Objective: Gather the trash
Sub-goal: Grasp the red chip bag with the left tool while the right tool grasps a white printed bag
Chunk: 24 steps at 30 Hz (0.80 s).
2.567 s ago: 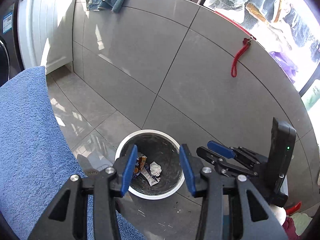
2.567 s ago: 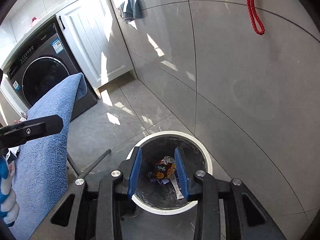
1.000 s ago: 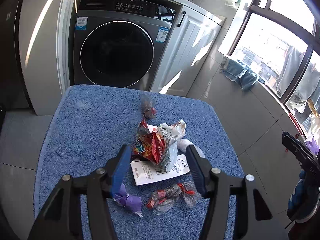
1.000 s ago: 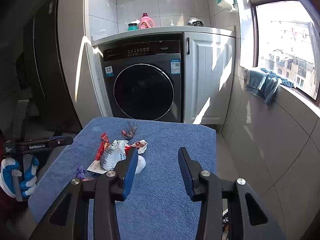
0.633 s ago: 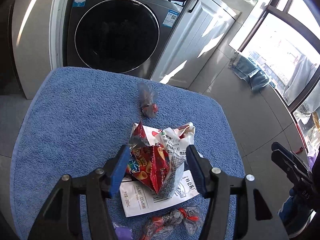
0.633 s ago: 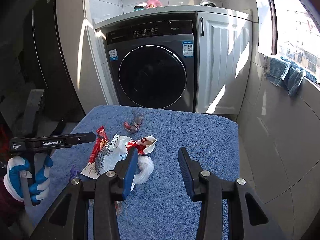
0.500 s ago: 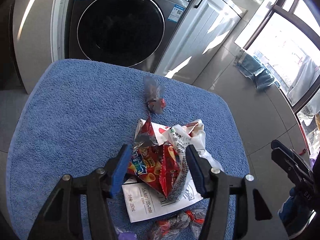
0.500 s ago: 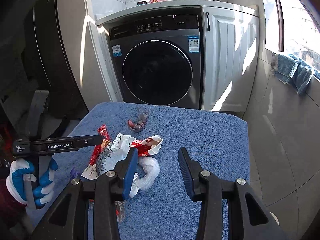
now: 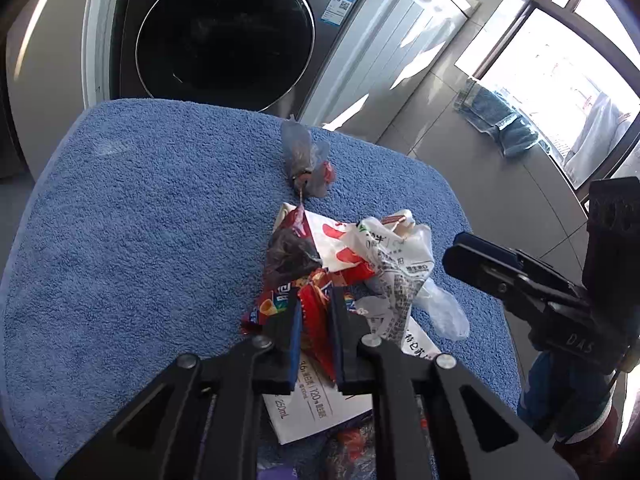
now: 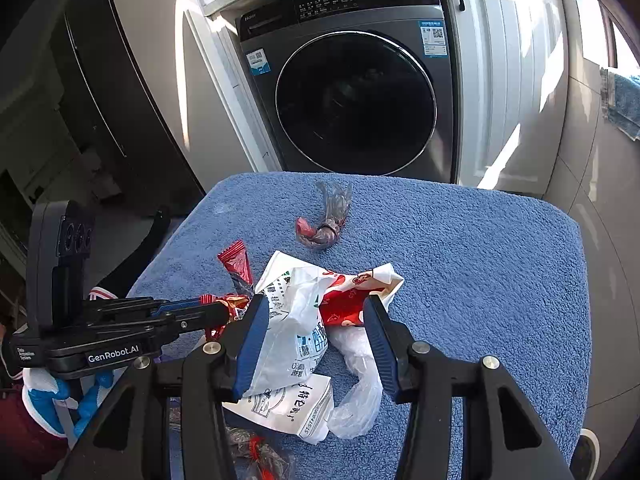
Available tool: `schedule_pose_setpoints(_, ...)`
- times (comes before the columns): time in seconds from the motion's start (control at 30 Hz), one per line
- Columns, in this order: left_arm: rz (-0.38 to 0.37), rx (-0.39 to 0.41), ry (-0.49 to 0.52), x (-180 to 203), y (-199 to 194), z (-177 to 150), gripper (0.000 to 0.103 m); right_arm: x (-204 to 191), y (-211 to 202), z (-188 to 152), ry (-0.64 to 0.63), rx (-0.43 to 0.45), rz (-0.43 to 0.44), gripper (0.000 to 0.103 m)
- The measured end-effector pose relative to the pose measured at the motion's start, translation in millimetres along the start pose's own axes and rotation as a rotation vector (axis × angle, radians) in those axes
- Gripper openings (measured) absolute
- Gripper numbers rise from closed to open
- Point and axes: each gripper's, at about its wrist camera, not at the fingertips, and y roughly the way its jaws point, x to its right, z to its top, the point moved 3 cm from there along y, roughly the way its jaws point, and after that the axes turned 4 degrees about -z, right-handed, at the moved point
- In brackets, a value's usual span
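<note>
A pile of trash lies on a blue towel-covered surface (image 9: 140, 216). My left gripper (image 9: 315, 320) is shut on a red snack wrapper (image 9: 316, 304); the wrapper also shows in the right wrist view (image 10: 236, 268). My right gripper (image 10: 316, 340) is open, its jaws either side of a white printed plastic bag (image 10: 296, 320) and a red-and-white wrapper (image 10: 352, 292). A clear crumpled bag (image 10: 360, 384) lies beneath. A white paper sheet (image 9: 320, 408) is under the pile. A small twisted clear wrapper (image 9: 306, 160) lies apart, farther back.
A dark front-loading washing machine (image 10: 356, 96) stands behind the towel surface, white cabinet (image 10: 512, 80) to its right. A blue cloth (image 9: 496, 120) hangs on the window ledge. More small wrappers (image 10: 256, 452) lie at the near edge.
Both grippers swung from the bin to the towel surface. My left gripper lowered onto the pile and closed on the red snack wrapper. My right gripper moved in over the white bag.
</note>
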Motion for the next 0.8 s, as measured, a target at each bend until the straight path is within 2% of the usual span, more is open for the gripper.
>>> schedule_pose_setpoints(0.27,-0.019,0.046,0.005,1,-12,-3,0.005,6,34,4,0.079,-0.068,0.059,0.045)
schedule_pose_setpoints(0.33,-0.03,0.059,-0.005,-3,-19,-4,0.005,4,32,3,0.079,-0.066,0.076,0.027)
schedule_pose_setpoints(0.37,-0.027,0.066,-0.007,-4,-22,-4,0.004,2,31,3,0.071,-0.064,0.074,0.024)
schedule_pose_setpoints(0.4,-0.024,0.073,-0.009,-6,-26,-4,0.004,0,29,3,0.063,-0.061,0.073,0.02)
schedule_pose_setpoints(0.6,0.0,0.122,-0.02,-11,-57,-4,0.003,-18,8,0,0.021,-0.033,0.073,0.017)
schedule_pose_setpoints(0.8,0.026,0.171,0.0,-2,-96,-7,0.003,-31,-38,-1,-0.009,0.043,0.058,0.016)
